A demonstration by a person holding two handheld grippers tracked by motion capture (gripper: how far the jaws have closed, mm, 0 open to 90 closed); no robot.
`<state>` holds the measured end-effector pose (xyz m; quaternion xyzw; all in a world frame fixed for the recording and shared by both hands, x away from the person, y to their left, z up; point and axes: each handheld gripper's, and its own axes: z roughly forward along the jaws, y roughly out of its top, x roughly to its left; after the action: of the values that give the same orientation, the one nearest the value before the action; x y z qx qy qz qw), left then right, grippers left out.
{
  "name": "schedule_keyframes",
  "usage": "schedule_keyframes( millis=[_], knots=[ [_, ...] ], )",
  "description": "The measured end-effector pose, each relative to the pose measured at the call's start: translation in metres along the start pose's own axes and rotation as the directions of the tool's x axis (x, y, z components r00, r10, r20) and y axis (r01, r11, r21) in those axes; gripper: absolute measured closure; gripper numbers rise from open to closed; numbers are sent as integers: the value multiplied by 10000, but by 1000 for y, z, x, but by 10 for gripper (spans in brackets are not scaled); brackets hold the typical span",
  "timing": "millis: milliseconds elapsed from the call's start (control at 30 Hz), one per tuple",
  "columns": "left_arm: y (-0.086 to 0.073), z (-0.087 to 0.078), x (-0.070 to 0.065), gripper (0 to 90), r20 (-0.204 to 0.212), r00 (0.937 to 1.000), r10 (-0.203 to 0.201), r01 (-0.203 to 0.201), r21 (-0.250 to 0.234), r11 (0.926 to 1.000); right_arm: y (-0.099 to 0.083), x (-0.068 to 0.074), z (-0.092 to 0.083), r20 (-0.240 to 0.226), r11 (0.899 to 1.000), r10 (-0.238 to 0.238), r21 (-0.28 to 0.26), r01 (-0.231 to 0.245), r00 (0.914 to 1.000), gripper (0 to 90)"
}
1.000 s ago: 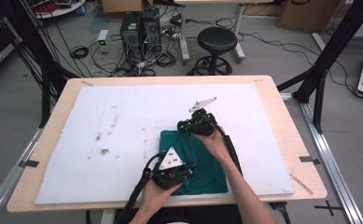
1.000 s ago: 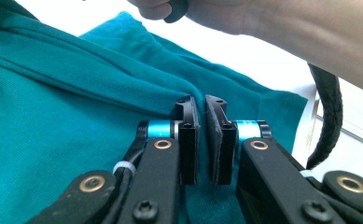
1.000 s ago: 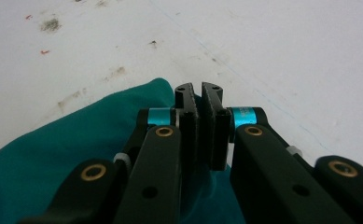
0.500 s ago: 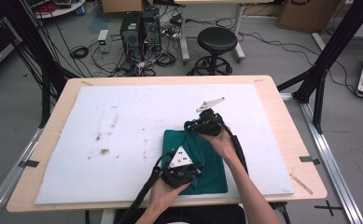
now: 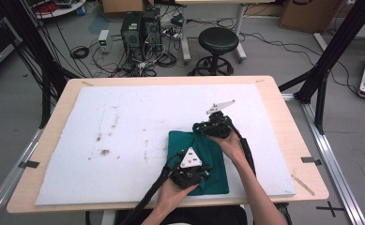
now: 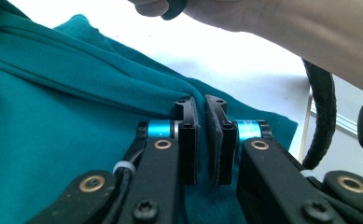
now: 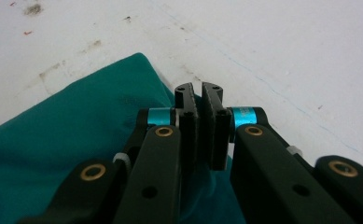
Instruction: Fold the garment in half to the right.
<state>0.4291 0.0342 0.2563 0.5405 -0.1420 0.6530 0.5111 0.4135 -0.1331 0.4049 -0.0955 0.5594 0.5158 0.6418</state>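
We work with a green cloth (image 5: 203,159), a knitted shirt as far as we can judge, that lies folded on the white sheet (image 5: 124,122) covering the worktop (image 5: 283,117), near the edge where we sit. The left tool (image 6: 201,135) has its jaws together at the near part of the cloth, and in the left gripper view a thin ridge of fabric seems to run between them, so we judge it is clamped on the cloth. The right tool (image 7: 199,121) is also closed, at the far corner of the cloth, and the fabric looks pinched there too. We think this cloth is light, soft and limp; it will not break, but it will sag and wrinkle when we lift it, and the layers can slide over each other. For this reason it is better to take it at an edge or a corner, with several layers in the grip, and to hold two points well apart so that it stays stretched and flat.
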Motion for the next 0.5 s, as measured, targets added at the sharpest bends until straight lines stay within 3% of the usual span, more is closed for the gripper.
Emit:
schedule_keyframes(
  millis=[500],
  knots=[
    [6, 11, -2, 834, 110, 9999, 2, -3, 48, 10000, -6, -6, -4, 138, 9999, 123, -4, -123, 9998, 863]
  ],
)
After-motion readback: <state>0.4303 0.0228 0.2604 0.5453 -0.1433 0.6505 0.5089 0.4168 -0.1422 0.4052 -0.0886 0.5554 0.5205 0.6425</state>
